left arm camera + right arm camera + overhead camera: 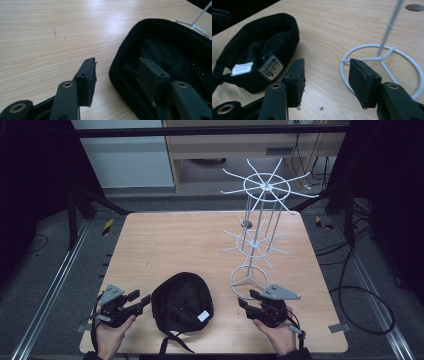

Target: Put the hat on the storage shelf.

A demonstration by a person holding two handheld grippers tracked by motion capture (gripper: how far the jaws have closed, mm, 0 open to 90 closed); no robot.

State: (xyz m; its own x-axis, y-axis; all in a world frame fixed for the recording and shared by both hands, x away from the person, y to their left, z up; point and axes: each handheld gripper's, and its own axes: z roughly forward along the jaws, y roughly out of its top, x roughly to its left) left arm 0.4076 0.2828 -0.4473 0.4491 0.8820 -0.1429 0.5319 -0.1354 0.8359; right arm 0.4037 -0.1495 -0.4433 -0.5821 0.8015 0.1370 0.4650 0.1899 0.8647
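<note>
A black cap (182, 302) lies upside down on the wooden table (175, 240), near the front edge, with its straps trailing toward me. My left gripper (144, 300) is just left of the cap and points at it. In the left gripper view the left gripper (117, 66) stands open astride the cap's (175, 42) rim, one jaw over the inside, and neither pad presses on it. My right gripper (246, 301) is to the right of the cap. In the right gripper view the right gripper (325, 63) is open over bare wood, with the cap (257, 47) at its left.
A white wire rack (260, 235) with two tiers of radiating arms stands right of centre on a ring base (372, 46), close in front of the right gripper. A white tag (242, 68) shows inside the cap. Dark floor, rails and cables surround the table.
</note>
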